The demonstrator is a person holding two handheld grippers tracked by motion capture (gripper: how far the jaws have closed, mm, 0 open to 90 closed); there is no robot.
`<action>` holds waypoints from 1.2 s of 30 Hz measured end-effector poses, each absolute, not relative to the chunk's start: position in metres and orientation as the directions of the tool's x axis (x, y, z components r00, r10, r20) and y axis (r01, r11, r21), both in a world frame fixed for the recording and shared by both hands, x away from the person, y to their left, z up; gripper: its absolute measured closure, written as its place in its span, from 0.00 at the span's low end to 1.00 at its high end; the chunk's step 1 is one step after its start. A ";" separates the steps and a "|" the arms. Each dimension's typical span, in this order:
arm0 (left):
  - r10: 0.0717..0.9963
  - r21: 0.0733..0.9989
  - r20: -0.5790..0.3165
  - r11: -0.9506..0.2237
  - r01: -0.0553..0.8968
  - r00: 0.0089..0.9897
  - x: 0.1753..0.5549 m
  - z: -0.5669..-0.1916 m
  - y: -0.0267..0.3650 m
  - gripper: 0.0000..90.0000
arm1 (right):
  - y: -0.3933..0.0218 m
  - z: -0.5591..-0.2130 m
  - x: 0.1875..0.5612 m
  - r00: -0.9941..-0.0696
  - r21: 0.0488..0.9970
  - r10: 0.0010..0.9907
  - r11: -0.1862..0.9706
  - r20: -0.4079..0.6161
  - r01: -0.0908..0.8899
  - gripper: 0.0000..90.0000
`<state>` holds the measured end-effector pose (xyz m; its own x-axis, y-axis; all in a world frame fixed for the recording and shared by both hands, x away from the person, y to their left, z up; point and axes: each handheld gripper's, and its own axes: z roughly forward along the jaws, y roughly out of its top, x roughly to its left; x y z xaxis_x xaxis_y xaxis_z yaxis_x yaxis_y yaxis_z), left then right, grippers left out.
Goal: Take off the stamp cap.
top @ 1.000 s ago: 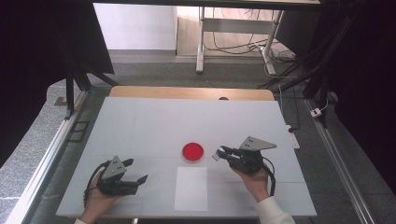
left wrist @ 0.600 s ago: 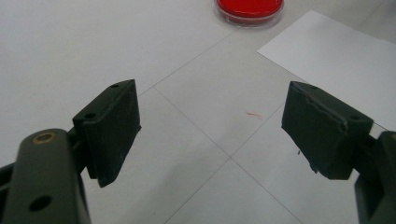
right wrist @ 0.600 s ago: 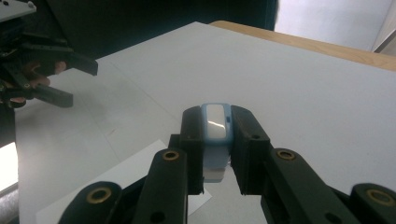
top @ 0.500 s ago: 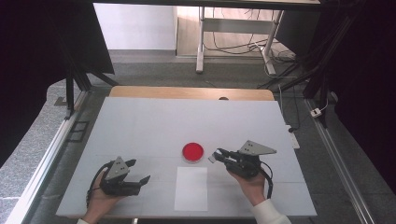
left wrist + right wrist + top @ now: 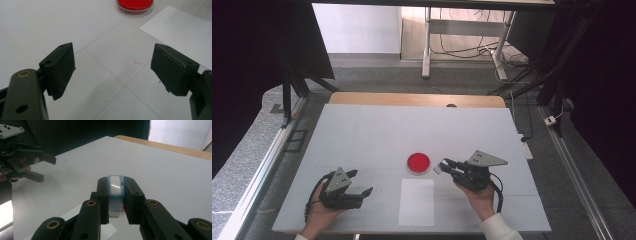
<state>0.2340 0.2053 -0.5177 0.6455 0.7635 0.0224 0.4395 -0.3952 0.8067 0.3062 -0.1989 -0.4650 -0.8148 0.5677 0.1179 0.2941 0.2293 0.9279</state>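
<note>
Right gripper [image 5: 441,167]: we see its jaws clamped on a small pale-blue and white device [image 5: 115,185], held just beside the red petri dish [image 5: 418,162].
Left gripper [image 5: 360,183]: we find its jaws spread wide, nothing between them, low over the white table [image 5: 372,130].
Paper sheet [image 5: 417,201]: lies flat between our hands.

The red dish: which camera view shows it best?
The high view: the whole red dish lies on the table, beside the right tongs. The left gripper view cuts it at the top edge; the right gripper view gives just a red sliver.
</note>
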 end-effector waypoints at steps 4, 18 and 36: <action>0.764 0.808 0.019 -0.391 0.440 0.645 0.235 -0.518 0.205 0.22 | -0.199 -0.465 0.307 -0.815 0.928 0.566 0.226 0.121 0.295 0.84; 0.753 0.823 0.016 -0.383 0.419 0.657 0.238 -0.511 0.195 0.22 | -0.196 -0.465 0.308 -0.818 0.931 0.561 0.220 0.125 0.292 0.84; 0.756 0.830 0.027 -0.381 0.407 0.654 0.252 -0.491 0.162 0.22 | -0.198 -0.464 0.307 -0.819 0.936 0.554 0.184 0.152 0.299 0.84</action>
